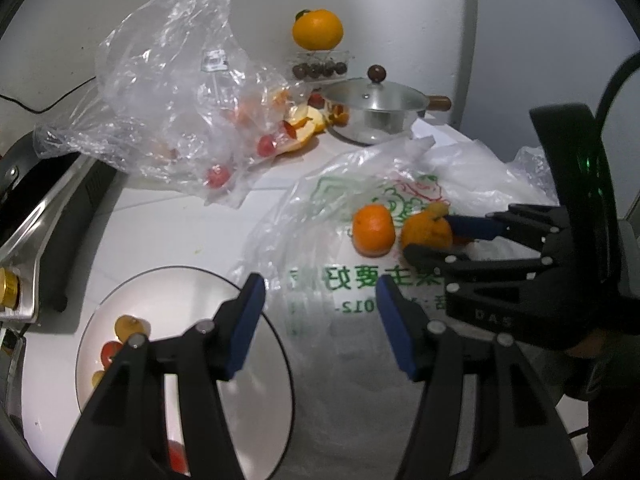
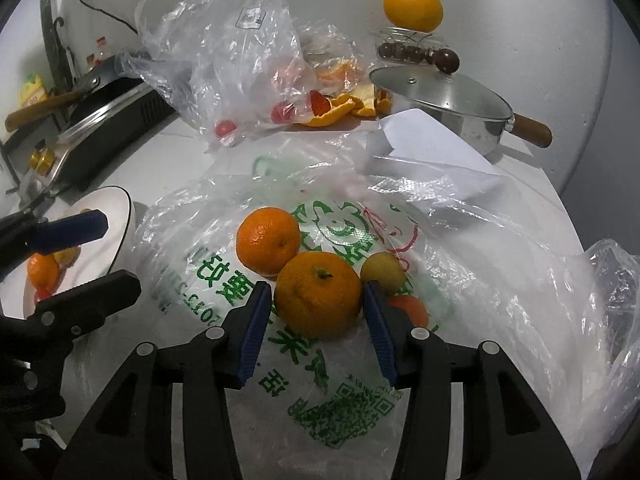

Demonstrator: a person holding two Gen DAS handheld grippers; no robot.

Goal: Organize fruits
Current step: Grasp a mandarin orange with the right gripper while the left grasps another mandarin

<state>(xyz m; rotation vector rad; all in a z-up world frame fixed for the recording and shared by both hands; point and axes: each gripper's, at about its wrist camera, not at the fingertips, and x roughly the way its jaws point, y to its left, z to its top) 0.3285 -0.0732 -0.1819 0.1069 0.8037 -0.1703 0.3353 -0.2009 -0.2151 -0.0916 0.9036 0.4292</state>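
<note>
A mandarin (image 2: 318, 280) lies on a printed plastic bag (image 2: 304, 364), and my right gripper (image 2: 318, 308) is shut on it, blue pads against both its sides. Beside it are a second mandarin (image 2: 268, 244), a small yellow fruit (image 2: 382, 272) and an orange fruit (image 2: 408, 308) half hidden by a finger. The left wrist view shows the same held mandarin (image 1: 424, 228) in the right gripper (image 1: 428, 238), next to the second mandarin (image 1: 374, 234). My left gripper (image 1: 322, 320) is open with nothing between its pads, over the rim of a white plate (image 1: 176, 269) that holds small fruits (image 1: 128, 326).
A clear bag (image 1: 168, 92) with cherry tomatoes and orange peel (image 1: 304, 124) lies at the back. A lidded steel pot (image 1: 376, 108) stands beside it, and a large orange (image 1: 318, 28) sits on a clear box of dark fruit. A stove (image 1: 52, 208) borders the left edge.
</note>
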